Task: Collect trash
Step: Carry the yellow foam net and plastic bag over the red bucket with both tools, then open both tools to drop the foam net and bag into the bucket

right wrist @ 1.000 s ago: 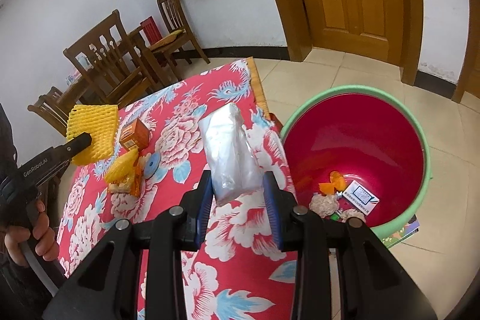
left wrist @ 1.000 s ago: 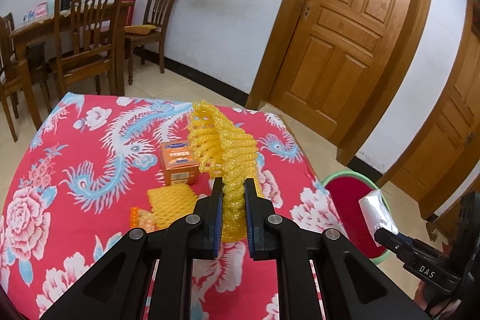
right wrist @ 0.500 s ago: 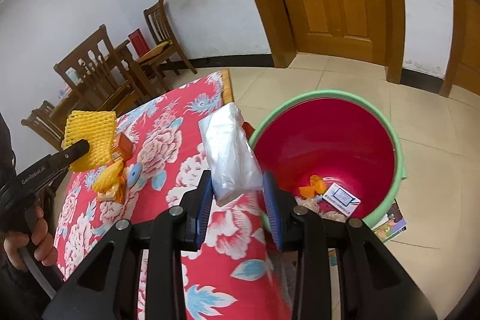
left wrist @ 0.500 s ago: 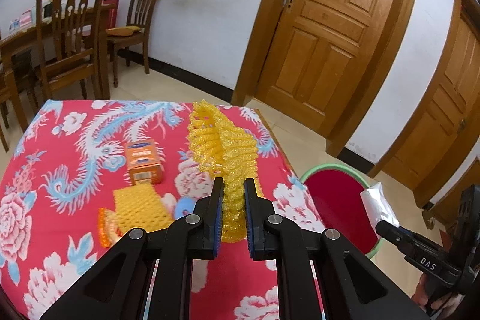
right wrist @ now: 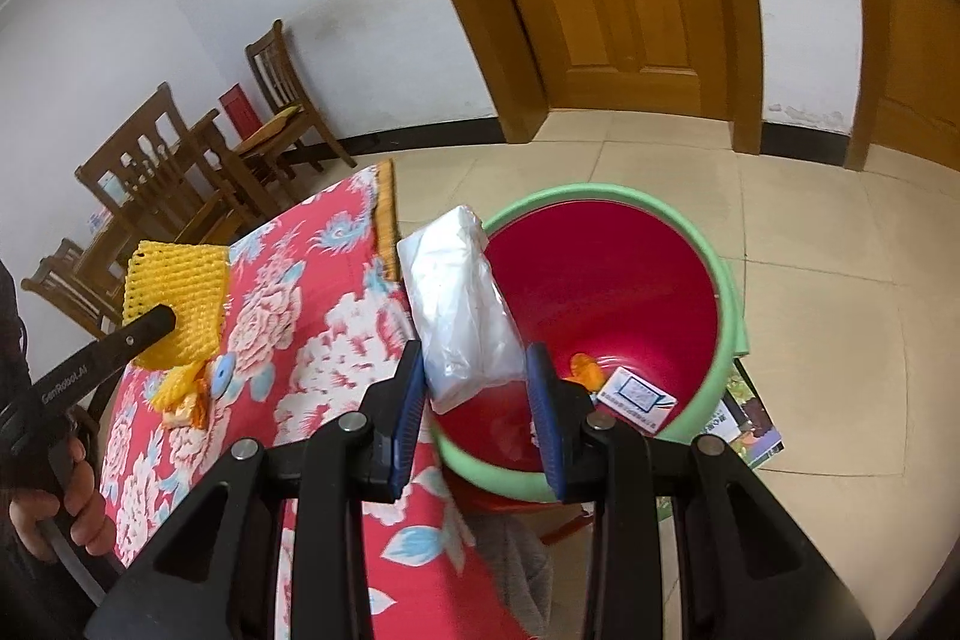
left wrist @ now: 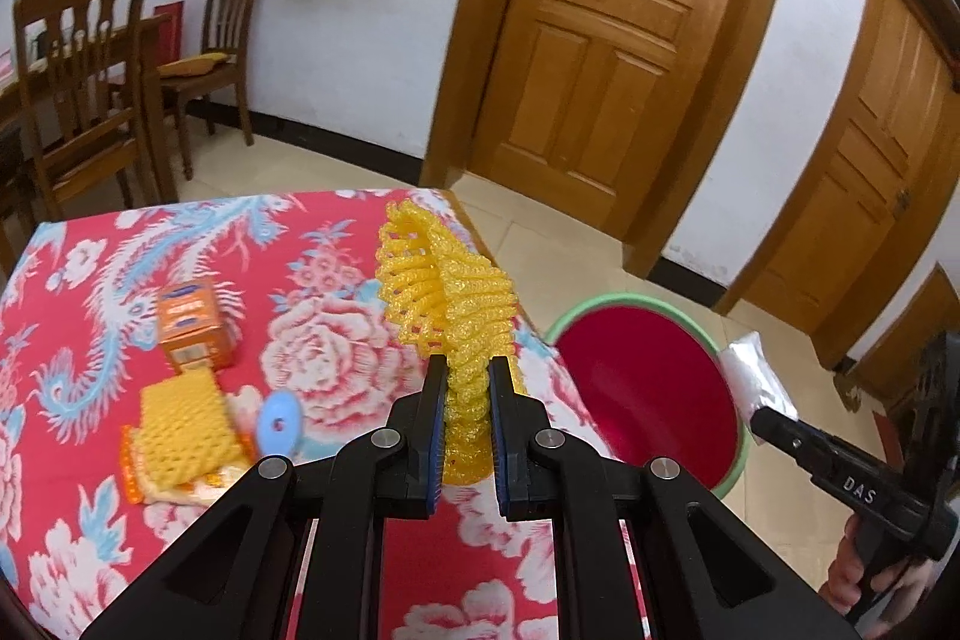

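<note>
Right wrist view: plastic bag point(right wrist: 462, 304) between right gripper point(right wrist: 477, 400) pads, over basin point(right wrist: 729, 304).

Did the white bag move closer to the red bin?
Yes. A second ago the white bag hung over the tablecloth, left of the bin. Now it overlaps the bin's near rim, so it has moved right, toward the bin.

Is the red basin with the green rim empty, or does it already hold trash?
Not empty. The right wrist view shows the red basin holding a small printed box and orange scraps at its bottom.
</note>
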Demonstrator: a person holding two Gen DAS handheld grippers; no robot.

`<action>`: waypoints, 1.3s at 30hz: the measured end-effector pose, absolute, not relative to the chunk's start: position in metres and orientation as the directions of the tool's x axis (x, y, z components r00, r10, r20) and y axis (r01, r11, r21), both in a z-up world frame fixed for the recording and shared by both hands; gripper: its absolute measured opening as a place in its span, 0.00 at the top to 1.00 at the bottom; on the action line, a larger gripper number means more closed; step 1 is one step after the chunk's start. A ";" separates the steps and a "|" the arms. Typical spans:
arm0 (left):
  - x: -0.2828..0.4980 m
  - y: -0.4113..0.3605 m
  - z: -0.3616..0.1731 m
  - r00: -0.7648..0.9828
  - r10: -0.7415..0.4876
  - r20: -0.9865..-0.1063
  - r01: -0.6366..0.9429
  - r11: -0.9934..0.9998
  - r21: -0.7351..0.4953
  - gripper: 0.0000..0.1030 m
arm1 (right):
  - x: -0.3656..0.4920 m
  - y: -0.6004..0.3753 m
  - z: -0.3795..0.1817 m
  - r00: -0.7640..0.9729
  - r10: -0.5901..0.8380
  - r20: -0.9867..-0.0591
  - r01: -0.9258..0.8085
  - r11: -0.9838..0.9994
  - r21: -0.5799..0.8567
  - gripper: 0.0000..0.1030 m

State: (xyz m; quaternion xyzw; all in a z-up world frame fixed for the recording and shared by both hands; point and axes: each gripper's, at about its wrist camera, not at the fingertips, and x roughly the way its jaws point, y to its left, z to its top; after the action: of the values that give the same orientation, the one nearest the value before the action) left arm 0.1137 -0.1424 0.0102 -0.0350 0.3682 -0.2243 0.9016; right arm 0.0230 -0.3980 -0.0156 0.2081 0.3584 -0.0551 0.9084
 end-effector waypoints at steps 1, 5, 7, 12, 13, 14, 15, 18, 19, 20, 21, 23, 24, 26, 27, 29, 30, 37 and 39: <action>0.114 -0.146 0.009 0.622 -0.435 -0.651 0.385 0.894 -0.228 0.88 | 0.023 -0.401 -0.017 0.736 0.046 -0.676 0.255 0.905 0.339 0.65; 0.114 -0.161 0.005 0.601 -0.457 -0.656 0.413 0.880 -0.236 0.88 | 0.026 -0.409 -0.022 0.728 0.037 -0.684 0.273 0.900 0.340 0.65; 0.115 -0.169 0.002 0.589 -0.467 -0.660 0.425 0.873 -0.238 0.88 | 0.028 -0.413 -0.028 0.719 0.034 -0.694 0.283 0.898 0.336 0.65; 0.118 -0.187 -0.006 0.562 -0.481 -0.673 0.449 0.861 -0.239 0.88 | 0.035 -0.421 -0.039 0.702 0.027 -0.712 0.303 0.893 0.332 0.65; 0.118 -0.191 -0.007 0.556 -0.486 -0.675 0.457 0.856 -0.241 0.88 | 0.035 -0.421 -0.041 0.699 0.026 -0.715 0.306 0.892 0.332 0.65; 0.118 -0.194 -0.008 0.551 -0.489 -0.676 0.462 0.854 -0.241 0.88 | 0.036 -0.422 -0.042 0.696 0.023 -0.717 0.310 0.892 0.330 0.65; 0.118 -0.198 -0.009 0.547 -0.491 -0.678 0.467 0.851 -0.240 0.88 | 0.036 -0.423 -0.044 0.694 0.019 -0.720 0.314 0.892 0.326 0.65; 0.117 -0.209 -0.014 0.535 -0.503 -0.679 0.490 0.839 -0.236 0.88 | 0.037 -0.428 -0.048 0.689 0.015 -0.724 0.325 0.887 0.328 0.65; 0.117 -0.213 -0.015 0.531 -0.506 -0.680 0.495 0.836 -0.235 0.88 | 0.037 -0.430 -0.049 0.688 0.015 -0.725 0.329 0.884 0.331 0.64; 0.118 -0.215 -0.015 0.528 -0.508 -0.680 0.501 0.833 -0.234 0.88 | 0.037 -0.431 -0.050 0.687 0.015 -0.726 0.332 0.883 0.333 0.64; 0.118 -0.219 -0.016 0.525 -0.510 -0.682 0.505 0.831 -0.233 0.88 | 0.036 -0.432 -0.051 0.687 0.016 -0.727 0.336 0.880 0.336 0.63; 0.118 -0.226 -0.019 0.516 -0.515 -0.685 0.515 0.825 -0.233 0.88 | 0.036 -0.436 -0.053 0.684 0.018 -0.729 0.344 0.874 0.344 0.62; 0.118 -0.228 -0.020 0.513 -0.516 -0.686 0.518 0.823 -0.233 0.88 | 0.036 -0.437 -0.054 0.682 0.016 -0.731 0.348 0.872 0.344 0.61; 0.119 -0.234 -0.023 0.505 -0.517 -0.692 0.524 0.820 -0.230 0.88 | 0.036 -0.440 -0.056 0.682 0.015 -0.731 0.354 0.868 0.348 0.61; 0.119 -0.235 -0.024 0.502 -0.517 -0.693 0.525 0.819 -0.230 0.88 | 0.036 -0.442 -0.057 0.683 0.014 -0.731 0.356 0.867 0.349 0.61; 0.119 -0.239 -0.027 0.493 -0.518 -0.699 0.530 0.816 -0.230 0.88 | 0.035 -0.445 -0.058 0.681 0.011 -0.732 0.362 0.864 0.350 0.61; 0.119 -0.241 -0.029 0.489 -0.518 -0.702 0.533 0.814 -0.230 0.88 | 0.034 -0.446 -0.059 0.680 0.009 -0.733 0.366 0.863 0.349 0.61; 0.119 -0.260 -0.038 0.456 -0.528 -0.717 0.560 0.796 -0.230 0.87 | 0.027 -0.454 -0.057 0.689 -0.001 -0.725 0.379 0.853 0.359 0.61; 0.120 -0.265 -0.040 0.449 -0.533 -0.717 0.566 0.791 -0.233 0.86 | 0.026 -0.455 -0.056 0.692 -0.003 -0.722 0.377 0.854 0.358 0.61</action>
State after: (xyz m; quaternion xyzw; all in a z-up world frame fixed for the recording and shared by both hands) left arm 0.1196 -0.2652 -0.0398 0.0198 0.4137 -0.3230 0.8510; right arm 0.0262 -0.4550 -0.0557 0.2478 0.3774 -0.1071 0.8858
